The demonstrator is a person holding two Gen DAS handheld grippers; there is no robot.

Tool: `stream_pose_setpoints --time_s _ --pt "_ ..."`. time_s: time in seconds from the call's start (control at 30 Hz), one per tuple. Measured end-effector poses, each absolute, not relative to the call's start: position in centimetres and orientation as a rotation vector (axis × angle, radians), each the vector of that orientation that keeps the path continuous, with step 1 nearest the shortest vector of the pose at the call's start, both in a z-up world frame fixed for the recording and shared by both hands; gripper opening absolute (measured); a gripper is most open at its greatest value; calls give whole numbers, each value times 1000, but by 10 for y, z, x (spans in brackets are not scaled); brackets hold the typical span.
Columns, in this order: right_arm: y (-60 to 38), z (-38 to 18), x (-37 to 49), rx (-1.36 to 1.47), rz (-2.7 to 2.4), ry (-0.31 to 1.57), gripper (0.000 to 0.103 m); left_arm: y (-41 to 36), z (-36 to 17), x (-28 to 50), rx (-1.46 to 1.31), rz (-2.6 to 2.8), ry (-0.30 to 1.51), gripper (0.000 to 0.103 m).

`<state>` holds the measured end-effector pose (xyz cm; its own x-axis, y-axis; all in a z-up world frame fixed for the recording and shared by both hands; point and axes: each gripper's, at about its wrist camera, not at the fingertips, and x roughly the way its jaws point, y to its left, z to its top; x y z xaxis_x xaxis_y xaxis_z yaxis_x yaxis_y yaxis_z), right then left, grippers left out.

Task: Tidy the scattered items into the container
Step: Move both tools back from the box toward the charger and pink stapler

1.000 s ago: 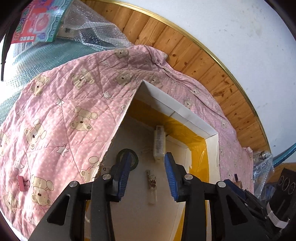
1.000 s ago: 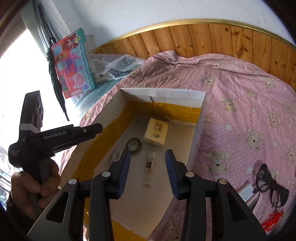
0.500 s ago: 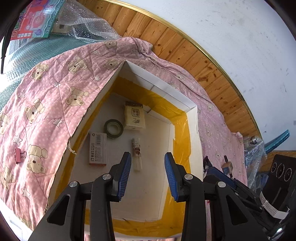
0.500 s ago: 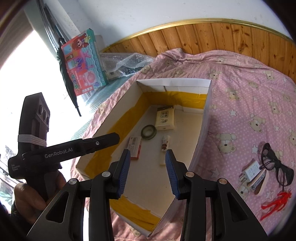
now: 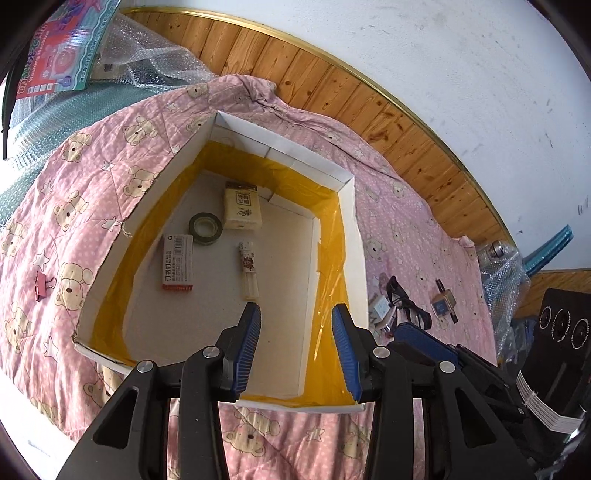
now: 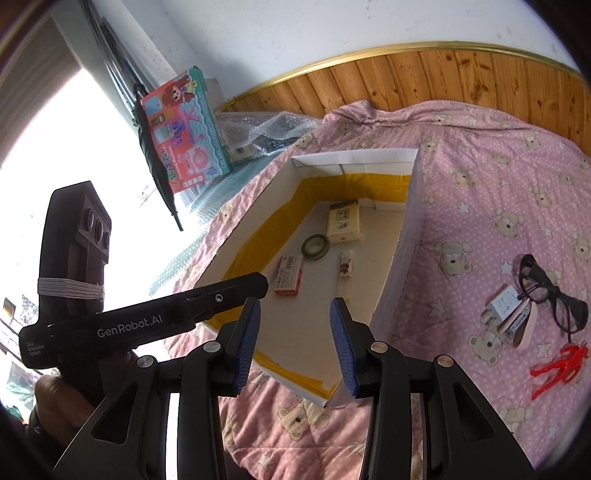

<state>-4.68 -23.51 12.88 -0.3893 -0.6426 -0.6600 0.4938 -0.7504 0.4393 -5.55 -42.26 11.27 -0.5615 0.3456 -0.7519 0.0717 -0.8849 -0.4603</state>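
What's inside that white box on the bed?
The box holds a tissue pack, tape roll, staples box and lighter. The gripper fingers hide part of the near floor.

A white wall (image 6: 332, 33) rises above wood panelling (image 6: 461, 77) capped with a gold trim strip (image 5: 369, 79). A pink bear-print quilt (image 6: 498, 206) covers the bed and bunches up against the panelling. At the left a window (image 6: 55, 155) lets in bright, washed-out daylight. Beside it a toy box (image 6: 184, 129) leans on the wall, with bubble wrap (image 6: 262, 129) lying beside it.
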Motion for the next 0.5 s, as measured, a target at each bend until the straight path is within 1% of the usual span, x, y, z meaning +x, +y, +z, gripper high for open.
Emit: stream_pose_setpoints --time_s 0.5 --pt "-160 128 -22 1095 -2196 -379 42 -339 124 -37 -1392 2513 -486 42"
